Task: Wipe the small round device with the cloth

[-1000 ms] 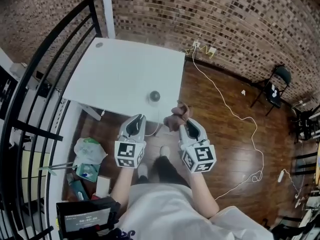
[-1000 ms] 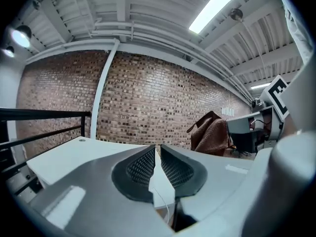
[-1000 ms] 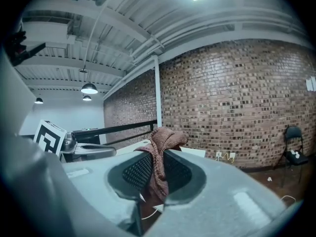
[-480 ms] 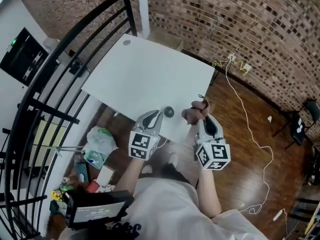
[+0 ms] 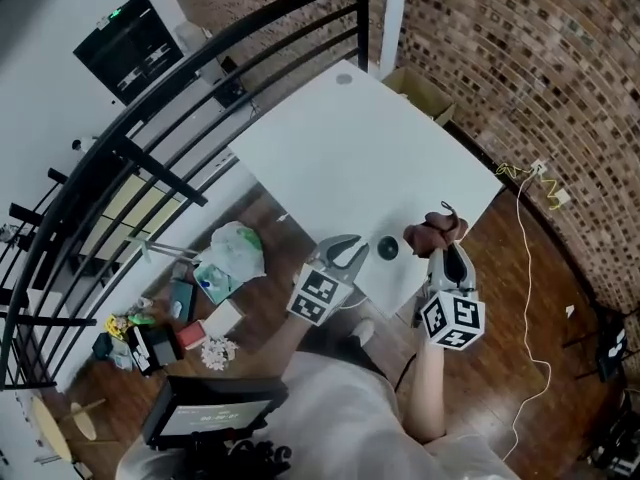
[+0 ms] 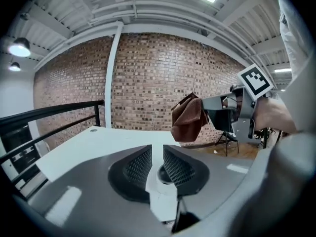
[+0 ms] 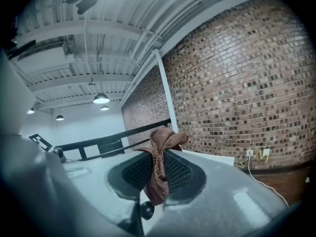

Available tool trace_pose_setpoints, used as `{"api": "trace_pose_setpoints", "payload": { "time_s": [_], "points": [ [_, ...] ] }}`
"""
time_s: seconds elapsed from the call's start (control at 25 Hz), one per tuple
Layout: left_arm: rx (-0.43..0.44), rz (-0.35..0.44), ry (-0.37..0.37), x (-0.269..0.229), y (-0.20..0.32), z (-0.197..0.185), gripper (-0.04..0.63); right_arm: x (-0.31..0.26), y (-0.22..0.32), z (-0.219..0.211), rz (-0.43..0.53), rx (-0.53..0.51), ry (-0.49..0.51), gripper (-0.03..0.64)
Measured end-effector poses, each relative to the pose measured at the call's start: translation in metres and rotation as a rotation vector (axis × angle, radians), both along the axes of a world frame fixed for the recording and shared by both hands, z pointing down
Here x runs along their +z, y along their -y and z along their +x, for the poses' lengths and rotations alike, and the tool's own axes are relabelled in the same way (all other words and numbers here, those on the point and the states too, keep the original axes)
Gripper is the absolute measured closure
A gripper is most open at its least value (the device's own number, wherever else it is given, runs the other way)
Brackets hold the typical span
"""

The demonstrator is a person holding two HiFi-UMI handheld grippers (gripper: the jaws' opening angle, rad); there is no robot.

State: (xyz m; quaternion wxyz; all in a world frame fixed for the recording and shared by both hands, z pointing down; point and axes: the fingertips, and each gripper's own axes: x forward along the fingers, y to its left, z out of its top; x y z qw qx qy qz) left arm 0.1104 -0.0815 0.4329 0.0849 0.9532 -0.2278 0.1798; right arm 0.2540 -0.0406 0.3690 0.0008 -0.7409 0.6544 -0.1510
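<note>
The small round dark device (image 5: pixel 387 249) sits on the white table (image 5: pixel 350 148), close to its near edge. My left gripper (image 5: pixel 356 247) points at the device from just short of it. Its jaws have just been opening to a narrow slit with nothing between them. In the left gripper view the device (image 6: pixel 164 174) shows beyond that slit (image 6: pixel 157 154). My right gripper (image 5: pixel 441 250) is shut on a bunched brown cloth (image 5: pixel 433 230), held above the table's corner, right of the device. In the right gripper view the cloth (image 7: pixel 165 139) hangs between the pads, with the device (image 7: pixel 147 210) below.
A black railing (image 5: pixel 150 168) runs along the table's left side. Bags and clutter (image 5: pixel 225 258) lie on the wooden floor at the left. A cardboard box (image 5: pixel 420 90) stands behind the table by the brick wall (image 5: pixel 540 58). A white cable (image 5: pixel 540 298) trails over the floor at the right.
Both grippers have moved forward from over the floor to the table's near edge. The left one has come up close to the device. The cloth stays gripped in the right one.
</note>
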Motion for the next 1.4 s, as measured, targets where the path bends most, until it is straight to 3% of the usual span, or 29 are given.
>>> {"api": "trace_pose_setpoints", "payload": {
  "time_s": [0.24,0.48,0.8,0.92,1.16,1.4],
  "points": [
    [0.055,-0.081,0.069,0.055,0.005,-0.015,0.439,0.028,0.013,-0.009,-0.052,0.012,0.013,0.571],
    [0.185,-0.162,0.072,0.097,-0.020,0.017,0.328,0.044,-0.008,0.018,-0.111,0.084,0.009,0.571],
    [0.227,-0.136,0.079,0.141,-0.017,0.056,0.132,0.052,-0.040,0.041,-0.156,0.174,-0.005,0.571],
    [0.229,-0.160,0.084,0.157,-0.012,0.064,0.118,0.055,-0.047,0.043,-0.174,0.198,-0.006,0.571],
    [0.220,-0.203,0.027,0.172,-0.008,0.080,0.121,0.059,-0.056,0.041,-0.196,0.220,-0.015,0.571],
    [0.200,-0.256,-0.004,0.183,-0.002,0.096,0.169,0.059,-0.054,0.038,-0.202,0.230,-0.015,0.571]
  ]
}}
